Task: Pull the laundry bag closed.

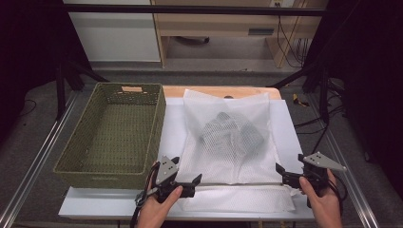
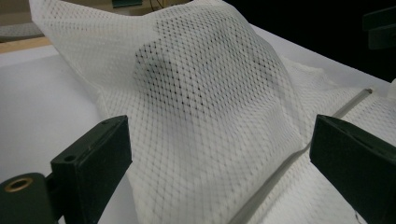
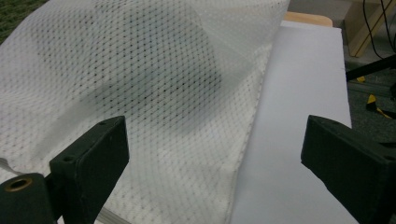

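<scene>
A white mesh bag (image 1: 228,152) lies on the white table (image 1: 287,128) with a dark grey garment (image 1: 231,130) showing through it. My left gripper (image 1: 187,169) is at the bag's near left corner, open, with nothing pinched. In the left gripper view the jaws (image 2: 219,154) stand wide over the mesh (image 2: 205,93), beside a seam line (image 2: 289,158). At the near right corner my right gripper (image 1: 289,162) is open too. The right gripper view has its jaws (image 3: 215,154) straddling the bag's side edge (image 3: 247,140), apart from the cloth.
A green woven basket (image 1: 157,123) with nothing inside stands left of the bag, its right wall close to my left gripper. The bag's near hem (image 1: 237,198) is folded along the table's front edge. Metal rails run down both sides of the table.
</scene>
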Available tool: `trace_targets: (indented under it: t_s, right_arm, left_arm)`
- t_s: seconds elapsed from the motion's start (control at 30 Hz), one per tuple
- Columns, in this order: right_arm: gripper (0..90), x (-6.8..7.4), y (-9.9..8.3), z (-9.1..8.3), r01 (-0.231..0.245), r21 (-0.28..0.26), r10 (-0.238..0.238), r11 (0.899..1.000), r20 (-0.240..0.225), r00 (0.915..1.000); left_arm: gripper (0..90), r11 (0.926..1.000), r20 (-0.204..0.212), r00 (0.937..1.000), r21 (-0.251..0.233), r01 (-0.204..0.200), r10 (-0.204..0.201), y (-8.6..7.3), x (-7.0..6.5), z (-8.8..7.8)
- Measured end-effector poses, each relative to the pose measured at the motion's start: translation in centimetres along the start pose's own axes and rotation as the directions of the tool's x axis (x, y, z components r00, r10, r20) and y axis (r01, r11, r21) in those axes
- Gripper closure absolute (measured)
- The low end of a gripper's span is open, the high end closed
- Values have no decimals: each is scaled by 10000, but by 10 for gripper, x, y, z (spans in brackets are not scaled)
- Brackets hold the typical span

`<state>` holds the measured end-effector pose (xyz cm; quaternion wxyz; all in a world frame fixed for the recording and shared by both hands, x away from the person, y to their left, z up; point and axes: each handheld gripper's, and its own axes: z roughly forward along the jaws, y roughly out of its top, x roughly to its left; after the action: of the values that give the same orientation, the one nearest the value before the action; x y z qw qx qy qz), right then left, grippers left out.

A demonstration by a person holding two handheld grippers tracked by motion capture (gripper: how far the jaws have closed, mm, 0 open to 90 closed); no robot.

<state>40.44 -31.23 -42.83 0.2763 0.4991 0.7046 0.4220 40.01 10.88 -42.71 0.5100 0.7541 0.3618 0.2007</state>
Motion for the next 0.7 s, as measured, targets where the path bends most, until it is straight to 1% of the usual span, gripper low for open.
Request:
trace_targets:
  t_s: [0.13, 0.17, 0.23, 0.3, 0.33, 0.37, 0.4, 0.43, 0.47, 0.53, 0.6, 0.7]
  right_arm:
    - [78, -7, 0, 3, -139, 29, 138, 9999, 191, 9997]
    - [75, -11, 1, 4, -252, 62, 251, 9997, 252, 9994]
    - [73, -13, 1, 5, -268, 85, 266, 9996, 302, 9992]
    - [67, -16, 0, 8, -349, 33, 347, 9994, 502, 9981]
    - [66, -20, 0, 11, -412, -3, 411, 9992, 690, 9968]
    - [66, -20, 0, 11, -412, -3, 411, 9992, 690, 9968]
    - [67, -22, 0, 13, -344, -29, 345, 9994, 805, 9962]
    - [71, -23, 0, 14, -460, 6, 457, 9989, 827, 9955]
    - [82, -25, 0, 17, -418, 55, 411, 9991, 925, 9949]
    - [116, -27, -1, 22, -452, 126, 435, 9989, 1136, 9926]
    - [135, -29, -1, 26, -469, 287, 428, 9985, 1276, 9909]
    - [159, -32, -4, 34, -455, 693, 355, 9966, 1399, 9895]
  left_arm:
    - [51, 9999, -142, 9998, -24, -136, 135, 7, 7, 10]
    - [51, 9999, -186, 9997, -12, -125, 125, 8, 9, 13]
    - [51, 9997, -377, 9990, 24, -255, 256, 10, 13, 17]
    - [52, 9995, -549, 9980, 9, -321, 321, 10, 18, 22]
    - [53, 9994, -669, 9971, -20, -354, 352, 10, 21, 24]
    - [53, 9992, -763, 9963, -19, -395, 393, 9, 23, 26]
    - [53, 9989, -878, 9950, 19, -477, 477, 9, 26, 29]
    - [53, 9988, -1011, 9937, 17, -490, 490, 8, 29, 32]
    - [54, 9988, -1081, 9929, 56, -491, 494, 6, 32, 36]
    - [55, 9990, -1212, 9917, 156, -407, 423, 4, 36, 41]
    - [56, 9985, -1363, 9898, 424, -352, 407, 0, 41, 48]
    - [56, 9958, -1522, 9876, 878, -246, 378, -5, 45, 55]
